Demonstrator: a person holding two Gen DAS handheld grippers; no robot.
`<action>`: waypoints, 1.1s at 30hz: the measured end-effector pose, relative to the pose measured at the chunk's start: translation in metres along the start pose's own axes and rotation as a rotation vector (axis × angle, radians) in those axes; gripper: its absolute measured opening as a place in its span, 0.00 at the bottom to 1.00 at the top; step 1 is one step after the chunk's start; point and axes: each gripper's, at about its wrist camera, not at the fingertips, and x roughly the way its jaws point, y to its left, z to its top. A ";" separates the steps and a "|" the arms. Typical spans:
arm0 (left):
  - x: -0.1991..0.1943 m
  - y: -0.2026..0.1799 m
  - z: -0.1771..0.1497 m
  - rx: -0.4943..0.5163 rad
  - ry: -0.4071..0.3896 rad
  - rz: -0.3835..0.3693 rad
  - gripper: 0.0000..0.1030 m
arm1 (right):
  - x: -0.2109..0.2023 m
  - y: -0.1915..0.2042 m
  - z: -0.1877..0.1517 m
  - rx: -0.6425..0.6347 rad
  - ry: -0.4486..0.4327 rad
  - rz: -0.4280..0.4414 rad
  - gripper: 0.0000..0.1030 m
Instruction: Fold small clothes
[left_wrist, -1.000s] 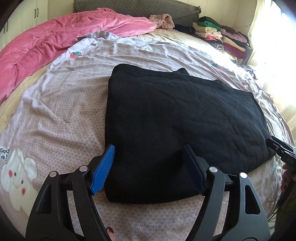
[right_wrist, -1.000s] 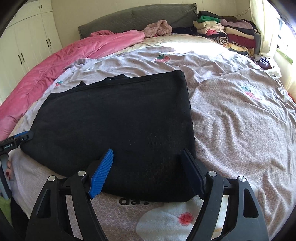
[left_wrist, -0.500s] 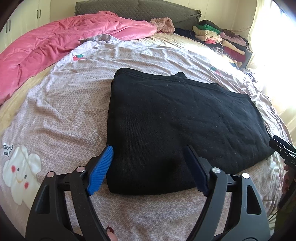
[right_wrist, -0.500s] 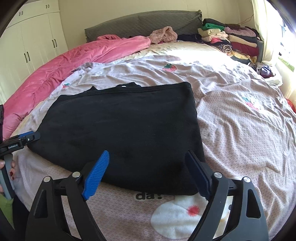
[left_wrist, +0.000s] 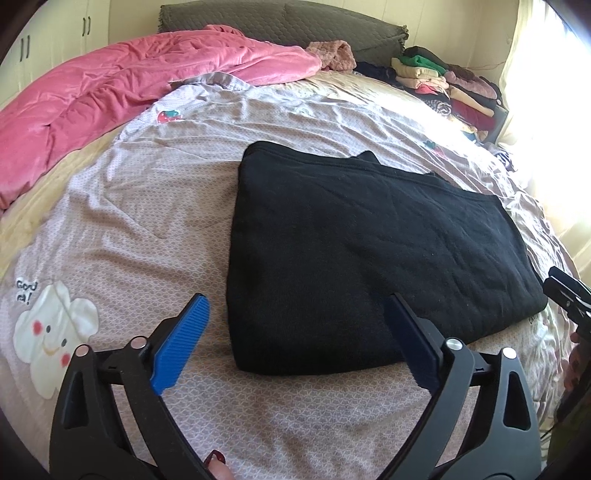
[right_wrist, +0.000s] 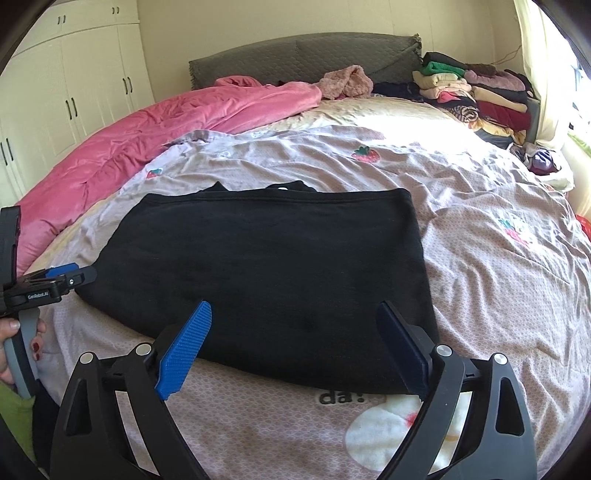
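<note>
A black garment (left_wrist: 369, 251) is seen folded once into a flat rectangle on the bed (left_wrist: 147, 206), with both the left gripper (left_wrist: 295, 336) and right gripper (right_wrist: 295, 339) just opened wide and empty above its near edge, further folds likely remaining.

A plain black folded garment (left_wrist: 369, 251) lies on a pale mauve bedsheet (left_wrist: 140, 221) with a fine scale pattern, red strawberry prints and a white smiling cloud. A bright pink quilt (left_wrist: 122, 92) sits beside a dark grey quilted headboard (right_wrist: 303, 59). Each black tool (left_wrist: 295, 332) has blue ribbed pads. The cupboards (right_wrist: 74, 92) are cream.
</note>
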 end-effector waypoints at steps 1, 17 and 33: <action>-0.001 0.002 0.000 -0.005 -0.002 0.001 0.87 | 0.001 0.004 0.001 -0.011 0.003 0.007 0.87; -0.013 0.037 0.012 -0.089 -0.046 0.035 0.88 | 0.028 0.098 0.011 -0.208 0.031 0.144 0.87; 0.005 0.058 0.037 -0.113 -0.009 0.076 0.91 | 0.066 0.179 0.005 -0.420 0.074 0.193 0.87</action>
